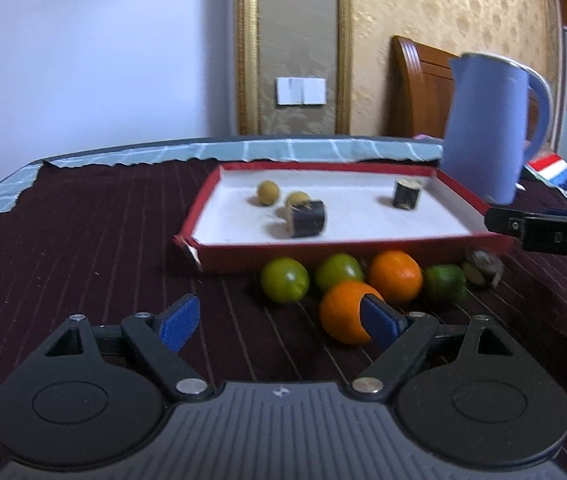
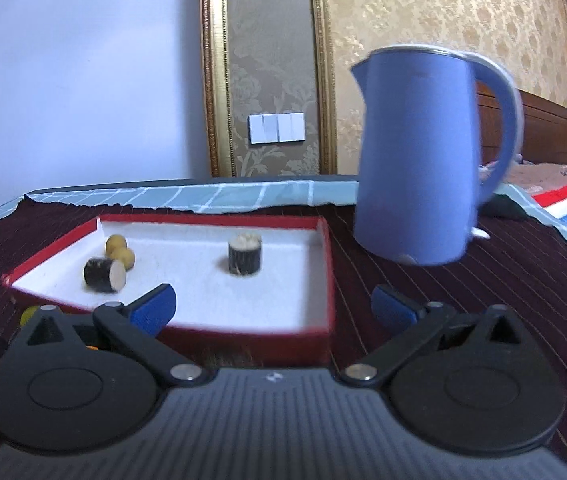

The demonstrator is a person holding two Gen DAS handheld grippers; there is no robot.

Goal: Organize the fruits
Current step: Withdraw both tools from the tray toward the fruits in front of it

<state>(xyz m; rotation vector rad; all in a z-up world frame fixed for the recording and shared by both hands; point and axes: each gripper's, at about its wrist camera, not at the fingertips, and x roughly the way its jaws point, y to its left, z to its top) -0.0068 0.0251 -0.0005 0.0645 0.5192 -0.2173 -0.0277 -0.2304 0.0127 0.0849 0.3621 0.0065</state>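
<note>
Fruit lies in two places in front of you. Inside the red tray [image 1: 455, 200], on its white floor, sit two small yellow fruits [image 1: 268, 193], side by side, a dark cane piece [image 1: 306, 218] lying on its side just beside them, and a second cane piece [image 1: 406, 193] standing upright towards the tray's right end. Outside the tray, against its near wall on the dark striped cloth [image 1: 83, 240], you have a cluster: three green citrus [image 1: 284, 279], two oranges [image 1: 396, 276] and another dark piece [image 1: 482, 268] at the right end.

Your left gripper [image 1: 283, 322] has its fingers spread, with nothing pinched; the nearer orange [image 1: 341, 312] sits just behind the right-hand blue pad [image 1: 379, 322], and whether they touch you cannot tell from this angle. The other blue pad [image 1: 179, 322] hangs over bare cloth.

Your right gripper [image 2: 273, 306] also has its fingers spread wide and empty, hovering over the near right corner of the tray [image 2: 323, 272]. From the left wrist view, one of its black fingers [image 1: 543, 232] reaches in from the right edge.

Beyond the tray's right end stands a blue kettle [image 2: 419, 160], upright, close beside the tray. A checked teal cloth [image 2: 223, 196] shows along the far edge of the table.
</note>
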